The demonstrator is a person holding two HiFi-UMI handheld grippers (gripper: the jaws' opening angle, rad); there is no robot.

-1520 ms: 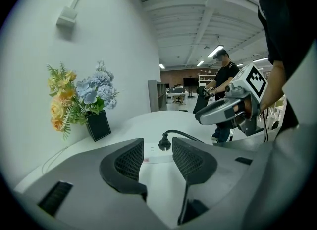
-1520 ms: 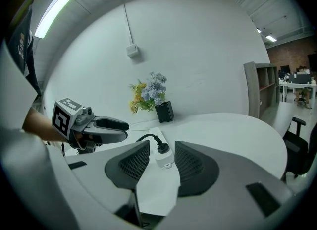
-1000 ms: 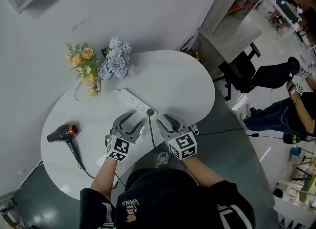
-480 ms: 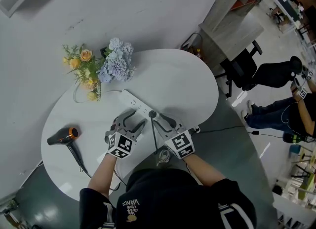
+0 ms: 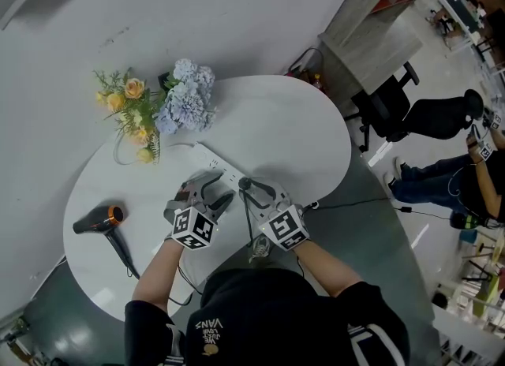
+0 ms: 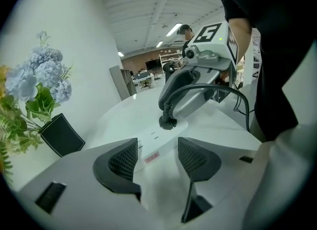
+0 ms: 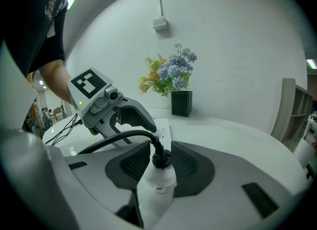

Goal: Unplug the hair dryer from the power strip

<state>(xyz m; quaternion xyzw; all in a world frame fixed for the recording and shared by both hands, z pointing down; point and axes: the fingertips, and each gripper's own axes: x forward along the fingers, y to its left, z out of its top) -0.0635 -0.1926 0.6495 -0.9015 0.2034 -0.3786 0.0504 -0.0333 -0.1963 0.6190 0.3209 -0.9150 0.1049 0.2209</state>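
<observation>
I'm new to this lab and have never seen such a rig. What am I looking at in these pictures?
No robot here: a person holds a two-jaw gripper in each hand. One picture comes from a camera on their head, looking down; the other two ride on the grippers. On the white table are a power strip, a hair dryer and flowers. The right gripper clamps the black plug seated in the strip. The left gripper is open: its jaws have just been opening, and the strip's end lies between them, ungripped.
</observation>
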